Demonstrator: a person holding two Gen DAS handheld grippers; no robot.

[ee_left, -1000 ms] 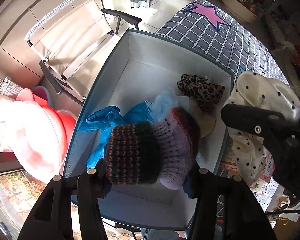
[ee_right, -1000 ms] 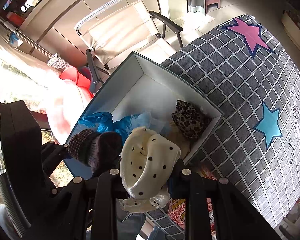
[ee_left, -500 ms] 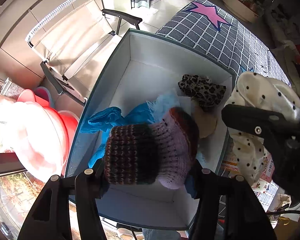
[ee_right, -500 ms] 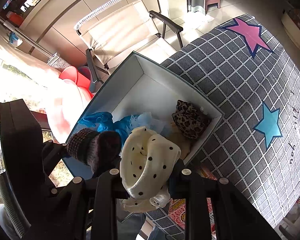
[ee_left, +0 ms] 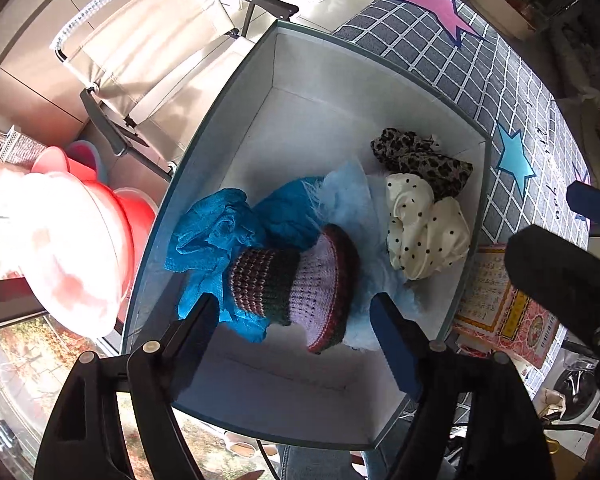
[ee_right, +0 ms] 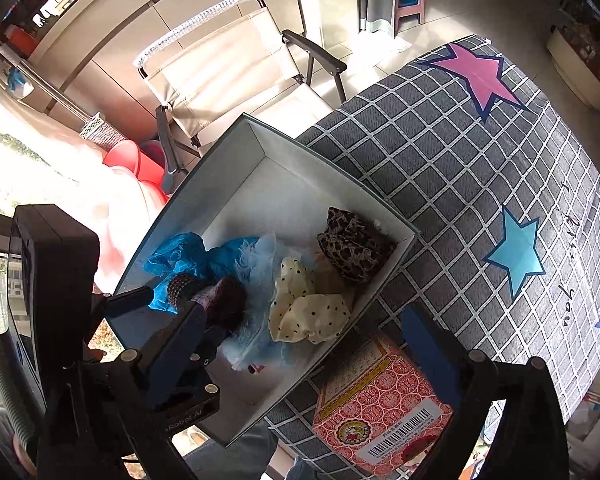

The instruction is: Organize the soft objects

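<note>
A white box with a teal rim (ee_left: pixel 340 72) (ee_right: pixel 328 171) holds the soft things. My left gripper (ee_left: pixel 296 332) points down into it, jaws opening. The striped knit hat (ee_left: pixel 292 284) (ee_right: pixel 220 296) lies between and below the fingers on a blue cloth (ee_left: pixel 212 232), and the pads no longer touch it. My right gripper (ee_right: pixel 304 312) hangs over the box's near corner, jaws opening wide with nothing in them. Below it the cream polka-dot cloth (ee_right: pixel 308 312) (ee_left: pixel 424 228) lies in the box beside a leopard-print cloth (ee_left: pixel 420 156) (ee_right: pixel 352 246) and pale blue fluff (ee_left: pixel 348 196).
The box stands on a grey checked cloth with stars (ee_right: pixel 460 160). A red printed carton (ee_right: pixel 380 408) lies by the box's near corner. Beyond the box stand a beige folding chair (ee_right: pixel 228 72) and red basins (ee_left: pixel 128 220). A person's jeans (ee_left: pixel 312 460) show below.
The right gripper's jaws sprang apart and the polka-dot cloth dropped into the box beside the leopard cloth. The left jaws spread and the knit hat sank out of them onto the blue cloth.
</note>
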